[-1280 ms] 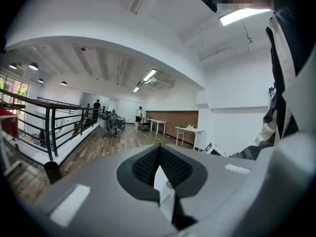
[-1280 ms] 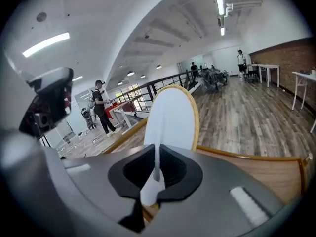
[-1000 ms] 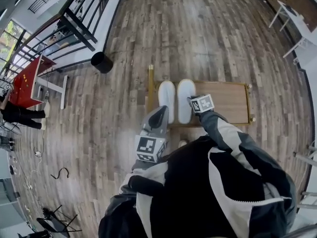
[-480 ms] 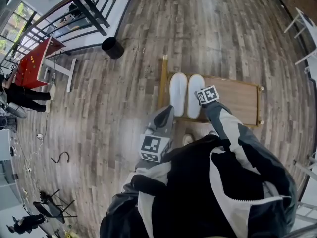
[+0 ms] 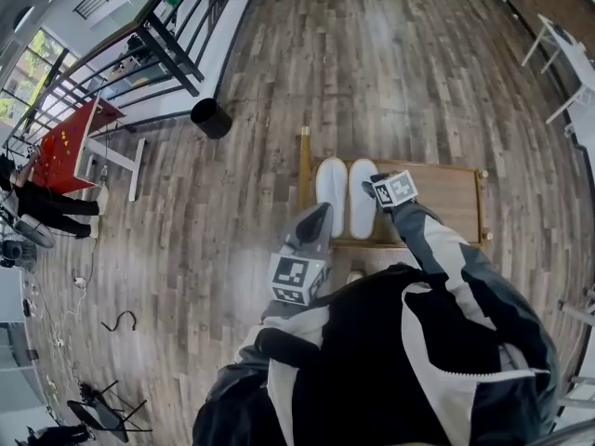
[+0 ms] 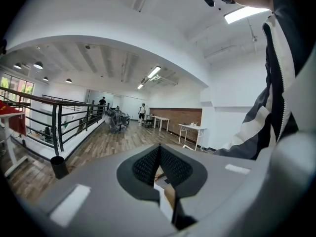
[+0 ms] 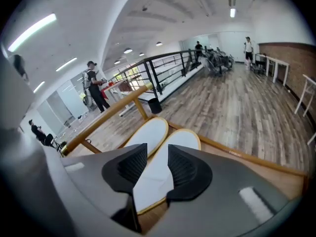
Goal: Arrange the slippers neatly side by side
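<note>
Your right gripper (image 7: 157, 154) has just been opening its jaws. They stand apart over the right slipper (image 5: 363, 198) and do not squeeze it. If you pull away crooked, a jaw may bump it out of line. Your left gripper (image 6: 159, 157) is pressed together and empty. The right slipper and the left slipper (image 5: 332, 196) lie side by side at the tray's (image 5: 437, 203) 9 o'clock end. Their long way runs 6 to 12. I can't tell which end is the toe.

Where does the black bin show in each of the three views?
Head view: black bin upper left, on the wooden floor.
Left gripper view: lower left, near the picture's edge.
Right gripper view: near centre, above the white slippers.
Shared landmark: the black railing, close by the bin in every view.
</note>
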{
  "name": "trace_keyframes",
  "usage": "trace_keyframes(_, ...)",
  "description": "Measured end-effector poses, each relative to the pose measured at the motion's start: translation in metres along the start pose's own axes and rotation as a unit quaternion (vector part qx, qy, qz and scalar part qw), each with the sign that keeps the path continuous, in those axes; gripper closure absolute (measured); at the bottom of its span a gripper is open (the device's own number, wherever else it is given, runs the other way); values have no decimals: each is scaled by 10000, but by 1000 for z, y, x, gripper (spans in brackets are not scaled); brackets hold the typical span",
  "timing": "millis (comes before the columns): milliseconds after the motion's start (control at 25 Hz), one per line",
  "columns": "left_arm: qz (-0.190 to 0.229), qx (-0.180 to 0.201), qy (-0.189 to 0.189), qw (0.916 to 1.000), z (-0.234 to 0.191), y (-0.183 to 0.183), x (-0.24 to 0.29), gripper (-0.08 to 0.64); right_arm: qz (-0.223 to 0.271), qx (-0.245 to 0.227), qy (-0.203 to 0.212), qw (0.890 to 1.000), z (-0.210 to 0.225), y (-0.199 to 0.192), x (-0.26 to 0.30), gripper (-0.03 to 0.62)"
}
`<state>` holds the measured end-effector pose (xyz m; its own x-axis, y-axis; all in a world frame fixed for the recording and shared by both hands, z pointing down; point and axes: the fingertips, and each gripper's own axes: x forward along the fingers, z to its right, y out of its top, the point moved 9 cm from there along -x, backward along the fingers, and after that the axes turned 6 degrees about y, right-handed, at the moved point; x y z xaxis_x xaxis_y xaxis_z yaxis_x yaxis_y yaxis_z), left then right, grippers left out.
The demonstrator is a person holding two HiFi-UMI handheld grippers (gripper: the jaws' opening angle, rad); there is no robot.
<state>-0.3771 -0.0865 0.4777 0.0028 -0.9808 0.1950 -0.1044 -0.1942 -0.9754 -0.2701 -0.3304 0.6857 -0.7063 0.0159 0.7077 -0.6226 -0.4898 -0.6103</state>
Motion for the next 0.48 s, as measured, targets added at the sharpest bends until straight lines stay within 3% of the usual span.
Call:
trace_keyframes(200,125,117,-75,9998,1,4,12,548,1052,-1089,605,9866,-49,31,-80,511)
trace_keyframes(480,249,28,-120,9996,2,24,45,548,2361,-1684,479,9558,-101,33,-174,547)
